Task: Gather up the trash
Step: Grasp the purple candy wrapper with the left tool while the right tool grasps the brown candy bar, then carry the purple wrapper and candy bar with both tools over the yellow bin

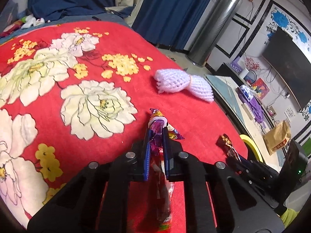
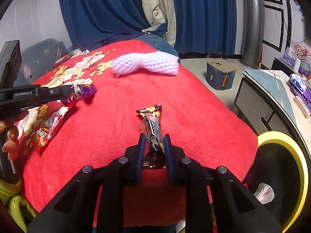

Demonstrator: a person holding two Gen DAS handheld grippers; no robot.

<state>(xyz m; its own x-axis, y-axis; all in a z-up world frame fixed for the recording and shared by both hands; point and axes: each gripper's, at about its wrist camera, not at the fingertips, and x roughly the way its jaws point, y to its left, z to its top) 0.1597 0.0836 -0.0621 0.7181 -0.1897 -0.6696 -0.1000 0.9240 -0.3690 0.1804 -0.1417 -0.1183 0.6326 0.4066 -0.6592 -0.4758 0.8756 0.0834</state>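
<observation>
My left gripper (image 1: 156, 134) is shut on a purple snack wrapper (image 1: 156, 125), with a red wrapper (image 1: 161, 190) hanging under it, above the red floral blanket (image 1: 77, 126). In the right wrist view the left gripper (image 2: 72, 90) holds the purple wrapper (image 2: 85, 92) and the red wrapper (image 2: 48, 130) trails below. My right gripper (image 2: 154, 138) is shut on a dark brown snack wrapper (image 2: 152, 124); it also shows in the left wrist view (image 1: 226, 142). A white foam fruit net (image 2: 145, 64) lies farther back on the blanket (image 2: 194, 116), also seen in the left wrist view (image 1: 182, 84).
A black bin with a yellow rim (image 2: 279, 174) stands at the blanket's right edge, with a crumpled silver wrapper (image 2: 264, 194) inside. A low cabinet (image 2: 272, 97) and a blue box (image 2: 220, 74) on the floor are to the right. Blue curtains (image 2: 108, 9) hang behind.
</observation>
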